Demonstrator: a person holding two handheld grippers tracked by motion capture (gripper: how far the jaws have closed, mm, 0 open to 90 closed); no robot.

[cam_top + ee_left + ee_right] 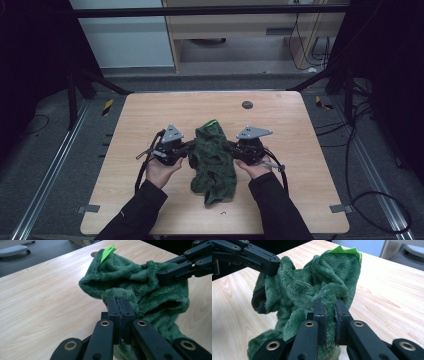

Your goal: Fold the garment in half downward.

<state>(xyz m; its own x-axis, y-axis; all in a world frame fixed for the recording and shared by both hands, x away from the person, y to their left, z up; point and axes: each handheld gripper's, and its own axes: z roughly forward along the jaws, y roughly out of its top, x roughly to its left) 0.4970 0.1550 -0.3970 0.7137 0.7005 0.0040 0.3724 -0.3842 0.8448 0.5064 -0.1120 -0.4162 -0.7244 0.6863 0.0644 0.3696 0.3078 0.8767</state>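
Observation:
A dark green fleece garment [214,160] lies bunched in the middle of the wooden table [150,115], with a bright green tag [212,121] at its far end. My left gripper [187,149] is shut on the garment's left edge; in the left gripper view its jaws pinch a fold of the fleece [130,272] at the left gripper's tips [120,302]. My right gripper [233,148] is shut on the right edge, and the right gripper's tips [329,305] clamp a wad of the fleece [297,287]. Both grippers face each other across the cloth.
A small dark round disc [247,104] sits on the table near the far edge. A tiny dark scrap [223,213] lies near the front edge. Grey tape [339,208] marks the front corners. Cables [370,195] trail on the floor to the right.

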